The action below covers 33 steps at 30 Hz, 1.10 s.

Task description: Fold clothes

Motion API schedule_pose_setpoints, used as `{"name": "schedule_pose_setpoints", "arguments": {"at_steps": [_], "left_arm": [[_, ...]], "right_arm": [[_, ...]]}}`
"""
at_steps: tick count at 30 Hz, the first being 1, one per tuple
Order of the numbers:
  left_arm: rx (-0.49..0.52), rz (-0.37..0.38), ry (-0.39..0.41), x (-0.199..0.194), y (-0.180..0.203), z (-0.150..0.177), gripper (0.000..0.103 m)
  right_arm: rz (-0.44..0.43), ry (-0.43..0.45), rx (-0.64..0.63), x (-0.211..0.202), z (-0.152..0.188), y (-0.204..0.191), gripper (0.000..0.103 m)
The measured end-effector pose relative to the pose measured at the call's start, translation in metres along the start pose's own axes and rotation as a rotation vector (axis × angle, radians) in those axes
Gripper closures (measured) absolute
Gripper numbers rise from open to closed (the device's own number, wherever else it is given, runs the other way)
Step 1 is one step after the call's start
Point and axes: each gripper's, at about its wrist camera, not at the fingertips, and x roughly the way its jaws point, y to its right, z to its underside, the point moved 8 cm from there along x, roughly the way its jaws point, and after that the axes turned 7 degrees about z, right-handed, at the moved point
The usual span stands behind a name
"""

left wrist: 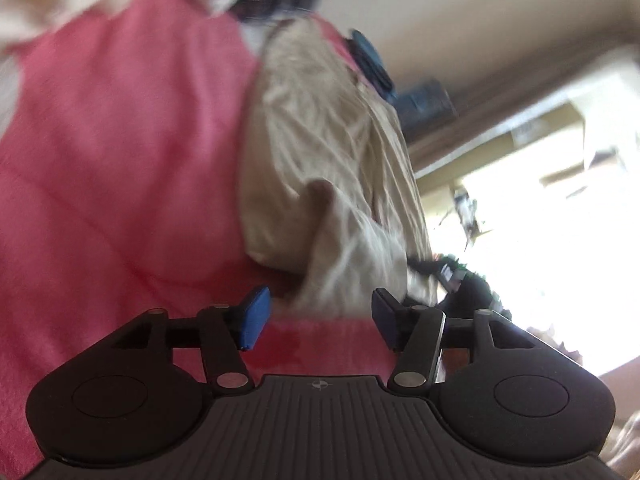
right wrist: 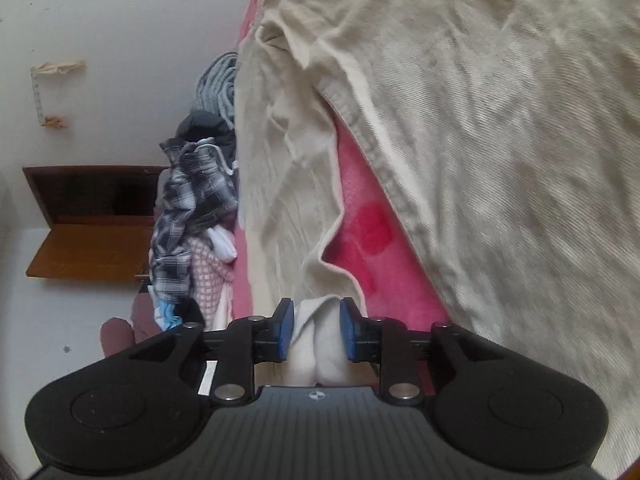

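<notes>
A beige pair of trousers [right wrist: 480, 120] lies spread over a pink bedcover [right wrist: 372, 240]. My right gripper [right wrist: 316, 330] is shut on a bunched fold of the beige trousers between its blue pads. In the left wrist view the same beige trousers [left wrist: 320, 168] hang crumpled over the pink bedcover [left wrist: 120, 160], blurred by motion. My left gripper [left wrist: 320, 316] stands open just short of the cloth's lower edge, with nothing between its blue fingers [left wrist: 256, 316].
A heap of other clothes [right wrist: 196, 208], plaid, grey and checked, lies along the bed's edge beside a white wall. A dark wooden shelf [right wrist: 92, 220] hangs on that wall. The other gripper's black body [left wrist: 460, 284] shows past the trousers, near a bright window.
</notes>
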Motion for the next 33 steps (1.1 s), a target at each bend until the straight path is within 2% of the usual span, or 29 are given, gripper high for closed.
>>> {"name": "schedule_pose_setpoints", "arguments": {"at_steps": [4,5,6,8,11,12,13,15,16,17,18,19,20,21,25,30,33], "left_arm": [[0.125,-0.068,-0.019,0.013,0.011,0.007,0.046],[0.153,-0.093,-0.013,0.015,0.012,0.007,0.046],[0.180,-0.119,-0.004,0.017,0.013,0.008,0.046],[0.220,-0.153,0.011,0.019,0.014,0.008,0.046],[0.252,-0.166,0.011,0.026,0.018,0.009,0.049],[0.267,-0.174,0.010,0.027,0.019,0.011,0.052],[0.282,-0.182,0.012,0.027,0.020,0.012,0.059],[0.309,-0.195,0.025,0.028,0.024,0.011,0.062],[0.319,-0.200,0.036,0.028,0.026,0.010,0.067],[0.328,-0.206,0.047,0.028,0.028,0.009,0.071],[0.336,-0.212,0.056,0.027,0.030,0.007,0.083],[0.341,-0.220,0.063,0.027,0.032,0.005,0.094],[0.343,-0.228,0.066,0.027,0.034,0.003,0.095],[0.345,-0.237,0.069,0.028,0.036,0.001,0.096],[0.285,-0.246,0.090,0.009,0.049,-0.001,0.096],[0.213,-0.140,0.064,-0.033,0.078,0.016,0.096],[0.166,-0.085,0.060,-0.050,0.083,0.022,0.096]], "right_arm": [[-0.028,0.027,-0.034,-0.016,0.009,-0.004,0.049],[-0.035,0.034,-0.042,-0.020,0.011,-0.005,0.039],[-0.042,0.040,-0.051,-0.024,0.013,-0.006,0.034],[-0.056,0.054,-0.067,-0.033,0.018,-0.007,0.034],[-0.033,0.052,-0.146,-0.034,0.028,-0.014,0.034],[-0.034,0.048,-0.162,-0.032,0.030,-0.017,0.036],[-0.035,0.044,-0.178,-0.030,0.032,-0.020,0.037],[-0.035,0.036,-0.209,-0.024,0.034,-0.026,0.042],[-0.032,0.034,-0.222,-0.019,0.034,-0.030,0.043],[-0.029,0.032,-0.236,-0.014,0.035,-0.033,0.049],[-0.027,0.029,-0.249,-0.011,0.035,-0.036,0.063],[-0.026,0.025,-0.264,-0.010,0.035,-0.039,0.072],[-0.027,0.022,-0.281,-0.008,0.036,-0.042,0.082],[-0.027,0.023,-0.300,-0.007,0.038,-0.047,0.087],[-0.038,-0.011,-0.325,-0.016,0.052,-0.060,0.089],[-0.043,-0.141,-0.253,-0.038,0.084,-0.062,0.089],[-0.090,-0.225,-0.166,-0.050,0.103,-0.060,0.087]]}}
